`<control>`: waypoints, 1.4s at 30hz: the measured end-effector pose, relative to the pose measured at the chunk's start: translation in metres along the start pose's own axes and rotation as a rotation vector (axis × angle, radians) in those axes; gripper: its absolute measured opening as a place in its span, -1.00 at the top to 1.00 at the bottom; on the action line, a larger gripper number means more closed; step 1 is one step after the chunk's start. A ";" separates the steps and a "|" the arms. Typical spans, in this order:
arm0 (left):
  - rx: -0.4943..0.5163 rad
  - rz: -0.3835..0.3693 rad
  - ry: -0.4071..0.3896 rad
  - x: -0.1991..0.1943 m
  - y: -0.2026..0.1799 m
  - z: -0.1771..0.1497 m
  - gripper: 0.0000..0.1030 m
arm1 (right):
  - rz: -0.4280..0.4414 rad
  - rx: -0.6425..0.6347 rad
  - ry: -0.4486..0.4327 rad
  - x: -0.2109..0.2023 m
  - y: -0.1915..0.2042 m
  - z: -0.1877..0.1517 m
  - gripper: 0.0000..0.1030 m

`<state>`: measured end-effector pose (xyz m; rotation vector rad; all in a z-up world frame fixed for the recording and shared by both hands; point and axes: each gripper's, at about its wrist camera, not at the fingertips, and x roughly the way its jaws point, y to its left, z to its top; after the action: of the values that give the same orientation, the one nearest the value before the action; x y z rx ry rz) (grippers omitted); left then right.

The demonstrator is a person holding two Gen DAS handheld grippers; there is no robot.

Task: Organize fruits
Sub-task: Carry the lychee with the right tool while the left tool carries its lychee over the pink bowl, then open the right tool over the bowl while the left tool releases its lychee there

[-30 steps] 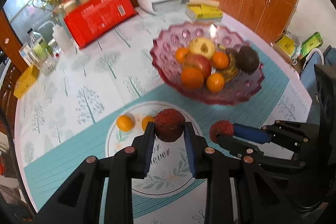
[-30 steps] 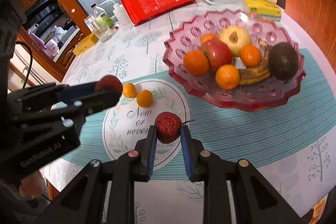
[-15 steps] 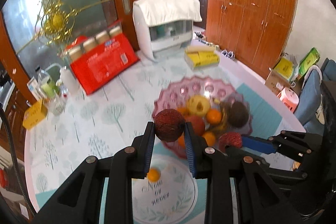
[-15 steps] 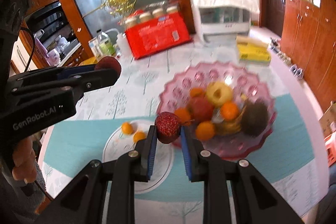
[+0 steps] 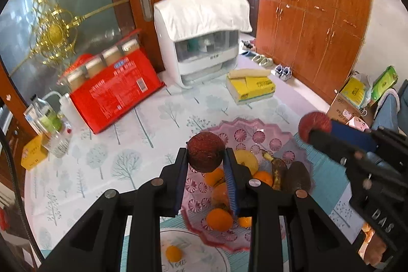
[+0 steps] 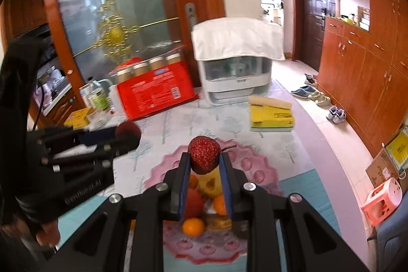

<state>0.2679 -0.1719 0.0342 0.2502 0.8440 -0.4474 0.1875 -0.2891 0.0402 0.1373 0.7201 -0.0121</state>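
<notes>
A dark red bumpy lychee (image 5: 206, 155) is clamped in the left gripper (image 5: 206, 162), a brighter red one (image 6: 204, 157) in the right gripper (image 6: 204, 165); both have been raised off the plate, the scalloped pink glass fruit bowl (image 5: 255, 137) now below, so dropping in seems next

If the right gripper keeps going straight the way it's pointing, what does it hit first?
Probably the pink fruit bowl: the right gripper, shut on a red lychee, points down at its piled fruit, likely the yellow apple. Depth is uncertain.
</notes>
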 end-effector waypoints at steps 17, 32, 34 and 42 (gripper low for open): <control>0.019 0.026 0.150 0.089 -0.017 -0.017 0.48 | -0.143 0.087 0.169 0.087 -0.050 -0.025 0.55; 0.047 0.065 0.156 0.098 -0.021 -0.023 -0.63 | -0.176 0.070 0.217 0.106 -0.048 -0.031 0.54; 0.045 0.076 0.132 0.094 -0.021 -0.023 -0.71 | -0.191 0.058 0.222 0.107 -0.046 -0.032 0.52; 0.046 0.077 0.150 0.090 -0.018 -0.025 -0.71 | -0.233 0.017 0.194 0.098 -0.037 -0.034 0.18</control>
<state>0.2947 -0.2033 -0.0509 0.3610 0.9683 -0.3796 0.2365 -0.3181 -0.0538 0.0707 0.9264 -0.2297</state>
